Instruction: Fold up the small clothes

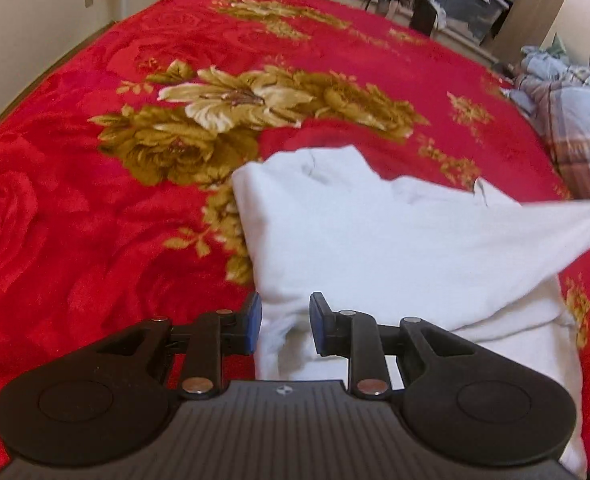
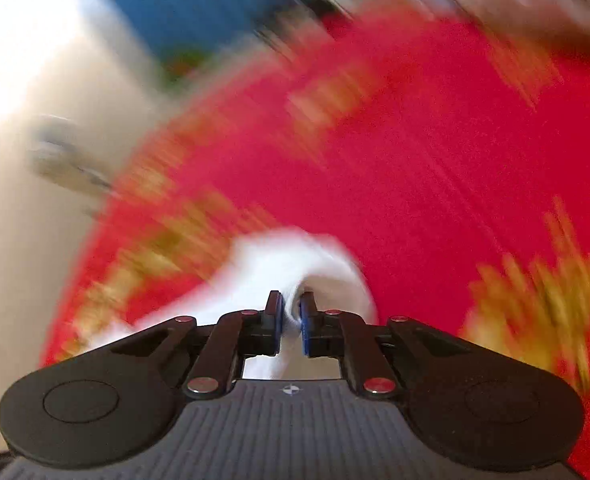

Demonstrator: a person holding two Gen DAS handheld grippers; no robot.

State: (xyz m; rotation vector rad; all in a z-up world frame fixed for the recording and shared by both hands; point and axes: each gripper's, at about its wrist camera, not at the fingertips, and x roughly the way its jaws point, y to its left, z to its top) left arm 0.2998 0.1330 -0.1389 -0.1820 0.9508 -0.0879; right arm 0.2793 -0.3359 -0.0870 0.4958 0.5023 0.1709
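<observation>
My right jaws (image 2: 291, 312) are clamped on a bunched corner of the one white garment (image 1: 375, 240), pulling it taut toward the right edge of the left view. My left jaws (image 1: 285, 322) stand apart over the garment's near edge, cloth lying between the blue pads (image 1: 253, 320) without being pressed. The garment lies on a bed under a red blanket (image 1: 75, 200) with gold flowers. Only the left view shows a plaid quilt (image 1: 575, 120) far right; the right view is blurred.
</observation>
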